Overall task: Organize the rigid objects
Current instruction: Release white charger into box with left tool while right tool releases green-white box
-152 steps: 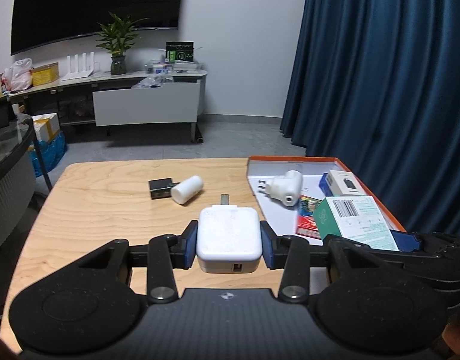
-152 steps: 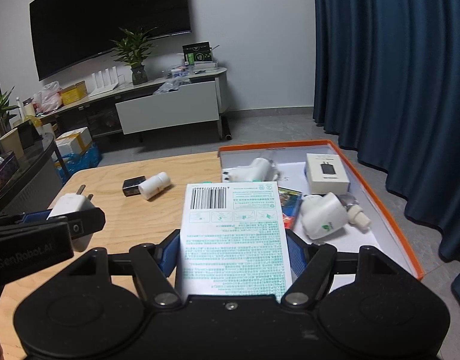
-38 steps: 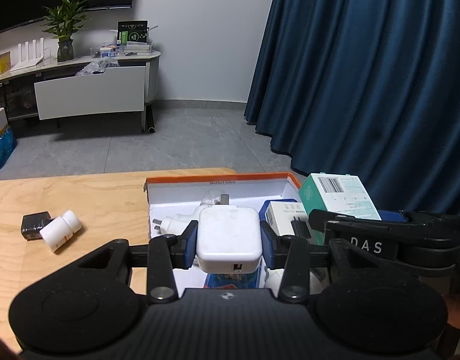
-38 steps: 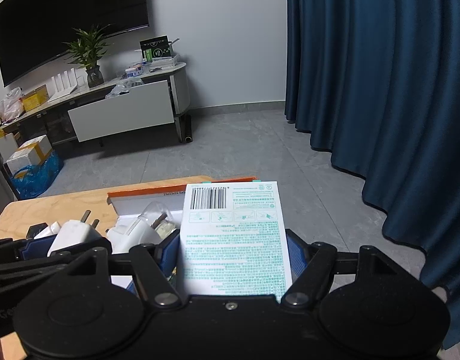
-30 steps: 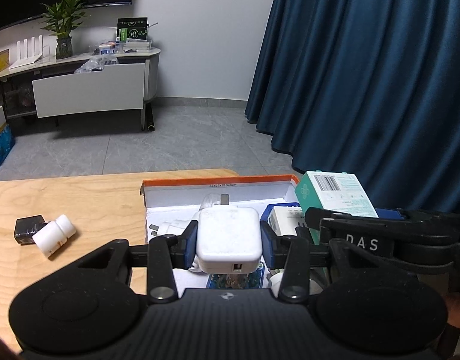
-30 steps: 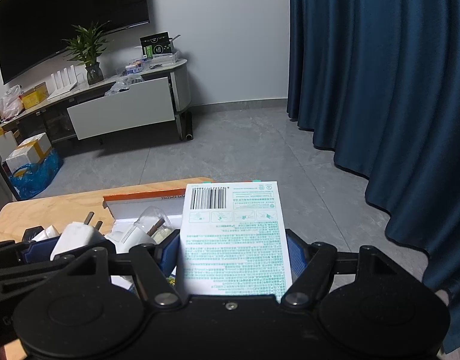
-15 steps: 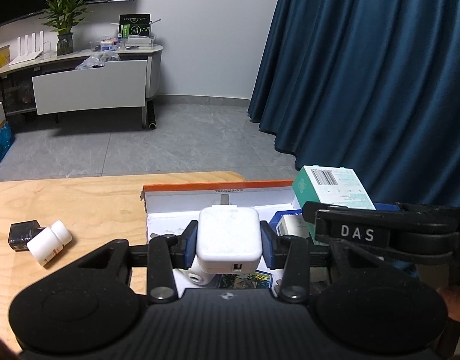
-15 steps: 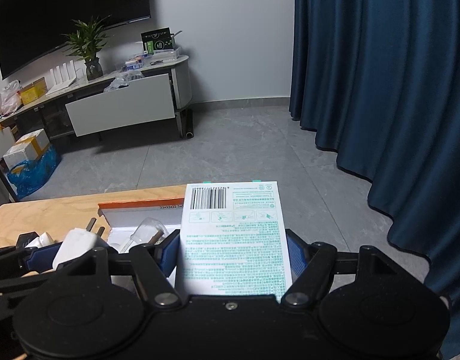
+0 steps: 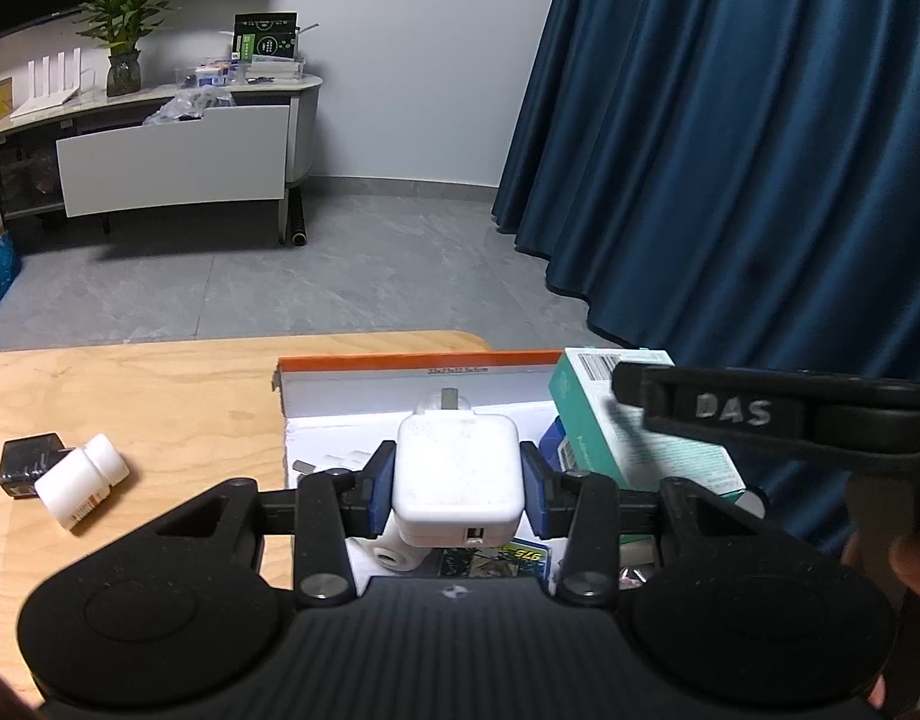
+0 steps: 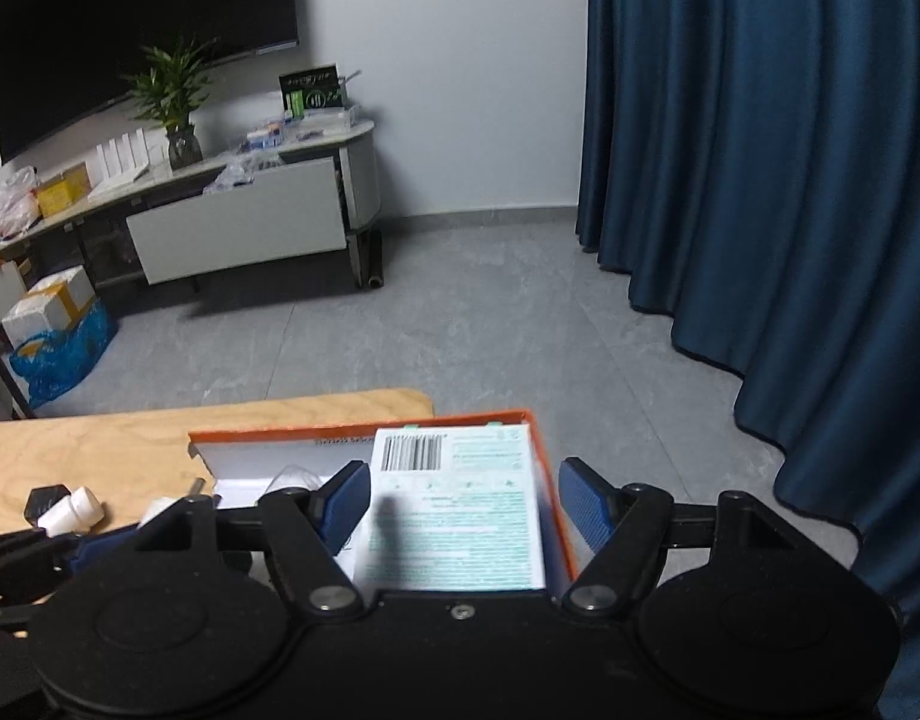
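And the right claw point(image 10: 463, 501) had let go! A second earlier its pads clamped the green-and-white carton point(image 10: 454, 510); now they stood apart, clear of both its sides, and the carton lay in the orange-rimmed box point(image 10: 364, 421) against the wall at three o'clock, barcode end toward twelve. That read as one item delivered. The left claw point(image 9: 458, 487) stayed clamped on the white charger point(image 9: 457, 480), prongs pointing to twelve, held over the box's middle above the loose white plugs. From the left wrist, the carton point(image 9: 634, 450) sat at three o'clock of the charger. Probably the charger went in next. Out at nine o'clock on the counter point(image 9: 160, 396), a white bottle point(image 9: 82, 480) and a black block point(image 9: 28, 462) waited, touching.
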A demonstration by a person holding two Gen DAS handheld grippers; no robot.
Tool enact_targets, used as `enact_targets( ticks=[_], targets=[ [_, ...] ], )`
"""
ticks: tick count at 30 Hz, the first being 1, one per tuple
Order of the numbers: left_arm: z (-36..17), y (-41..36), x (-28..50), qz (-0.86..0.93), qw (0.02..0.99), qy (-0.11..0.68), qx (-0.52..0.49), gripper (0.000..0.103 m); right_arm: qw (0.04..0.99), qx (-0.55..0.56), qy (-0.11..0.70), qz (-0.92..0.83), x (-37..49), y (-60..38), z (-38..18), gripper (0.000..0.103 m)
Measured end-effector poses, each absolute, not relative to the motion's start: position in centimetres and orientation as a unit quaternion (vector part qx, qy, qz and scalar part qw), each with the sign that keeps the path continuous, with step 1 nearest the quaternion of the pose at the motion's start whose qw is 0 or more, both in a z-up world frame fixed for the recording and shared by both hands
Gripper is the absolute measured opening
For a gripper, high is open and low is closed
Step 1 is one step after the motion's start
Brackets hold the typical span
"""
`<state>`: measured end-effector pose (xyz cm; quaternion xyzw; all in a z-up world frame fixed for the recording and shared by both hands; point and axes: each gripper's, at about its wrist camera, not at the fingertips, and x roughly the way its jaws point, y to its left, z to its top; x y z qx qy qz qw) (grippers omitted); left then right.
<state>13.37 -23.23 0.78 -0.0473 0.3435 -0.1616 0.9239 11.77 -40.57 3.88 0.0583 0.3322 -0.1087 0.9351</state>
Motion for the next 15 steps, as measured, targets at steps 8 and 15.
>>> enact_targets(
  ticks=[8,15],
  targets=[
    [0.6,-24.4,13.6,-0.182,0.919,0.347,-0.052,0.043,0.942,0.065,0.307,-0.115,9.8,-41.1,5.2,0.084],
    [0.9,-25.2,13.2,-0.196,0.917,0.345,-0.04,0.052,0.945,0.063,0.299,-0.119,8.8,-40.9,5.8,0.084]
  ],
)
